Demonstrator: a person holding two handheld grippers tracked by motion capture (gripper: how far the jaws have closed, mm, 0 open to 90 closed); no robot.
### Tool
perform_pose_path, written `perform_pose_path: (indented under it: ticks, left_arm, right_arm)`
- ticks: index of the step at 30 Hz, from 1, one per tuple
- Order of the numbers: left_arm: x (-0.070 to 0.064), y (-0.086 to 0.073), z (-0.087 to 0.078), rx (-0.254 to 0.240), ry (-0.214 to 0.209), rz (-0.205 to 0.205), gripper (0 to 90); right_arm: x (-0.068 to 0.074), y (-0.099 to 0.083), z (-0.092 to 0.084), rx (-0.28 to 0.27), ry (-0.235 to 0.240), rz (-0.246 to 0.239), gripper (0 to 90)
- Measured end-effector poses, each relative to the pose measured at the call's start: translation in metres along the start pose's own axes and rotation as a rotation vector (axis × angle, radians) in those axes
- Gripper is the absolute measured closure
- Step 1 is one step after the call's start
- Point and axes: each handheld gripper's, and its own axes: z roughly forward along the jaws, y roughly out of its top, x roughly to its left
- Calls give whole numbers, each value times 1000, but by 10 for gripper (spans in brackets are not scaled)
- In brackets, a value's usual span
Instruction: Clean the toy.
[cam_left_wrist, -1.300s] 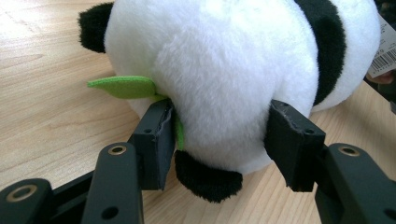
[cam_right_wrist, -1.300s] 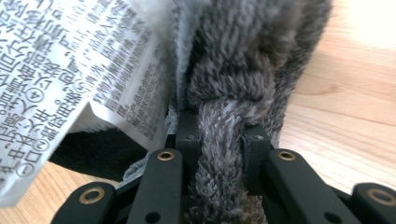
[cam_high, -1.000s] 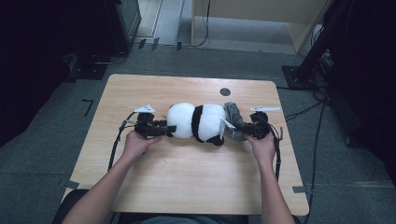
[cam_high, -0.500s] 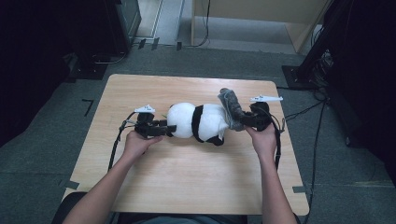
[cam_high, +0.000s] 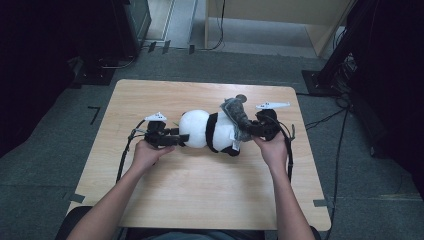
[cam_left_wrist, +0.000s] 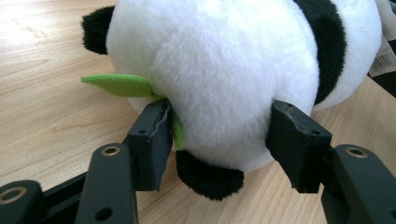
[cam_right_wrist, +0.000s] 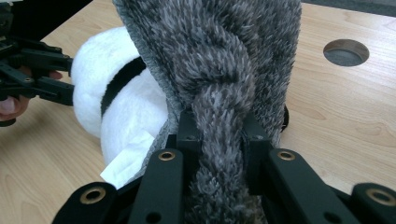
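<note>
- The tabletop is pale wood, with a round dark hole in it beyond the panda's rear end
- The plush panda lies on its side near the middle of the tabletop, its white head toward the person's left and its black-banded body toward the right
- The grey knitted piece drapes over the panda's rear end and rises off it; in the right gripper view it hangs as a thick cable-knit strand in front of the panda
- The right gripper sits at the panda's rear, its fingers clamped together on the knitted strand
- The left gripper is at the panda's head; its fingers stand apart on either side of the head, touching the fur, and have just been opening a little
- A green felt leaf sticks out from the panda's head, just by one left finger
- A white label hangs at the panda's rear, under the knit
</note>
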Motion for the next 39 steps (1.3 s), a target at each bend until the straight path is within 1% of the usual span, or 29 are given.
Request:
perform_pose_path:
  ticks: [6,11,14,16,19,23,26,28,30,31,32,33,35,36,37,38,39]
  left_arm:
    - [-1,1,1,10,2,14,402]
    - [0,2,2,19,-2,12,405]
    - [1,2,2,21,-4,12,407]
    - [1,3,2,23,-5,13,406]
    - [2,3,3,22,-11,10,399]
    - [4,2,6,22,-11,12,337]
    - [5,2,7,24,-16,11,320]
    - [6,2,9,24,-24,7,299]
    - [9,1,12,26,-37,-2,257]
    - [10,0,14,22,-31,-4,223]
    - [11,0,15,19,-23,-2,169]
    - [12,0,16,19,-31,-9,143]
    - [15,-1,17,20,-61,-38,146]
    - [16,-1,18,21,-85,-52,162]
    - [17,-2,17,25,-111,-58,217]
    - [16,-1,16,24,-112,-58,296]
    - [15,0,15,29,-107,-50,342]
  right_arm:
    - [-8,-9,5,7,-6,23,757]
    - [-15,-18,8,35,-22,42,757]
    - [-18,-24,11,38,-14,60,759]
    - [-20,-27,14,53,-15,74,759]
    - [-22,-33,19,76,-23,79,761]
    - [-22,-40,29,121,-21,92,761]
    - [-24,-44,34,120,-5,107,762]
    - [-25,-45,35,123,-3,113,762]
    - [-26,-46,39,136,-4,112,762]
    - [-26,-47,41,146,-8,112,762]
    - [-26,-49,43,153,-12,111,762]
    - [-26,-50,45,158,-11,113,762]
    - [-27,-51,47,165,-10,114,762]
    - [-28,-52,48,169,-11,111,761]
    - [-29,-53,49,179,-15,107,759]
    - [-29,-53,51,193,-23,100,757]
    - [-30,-55,53,205,-31,92,755]
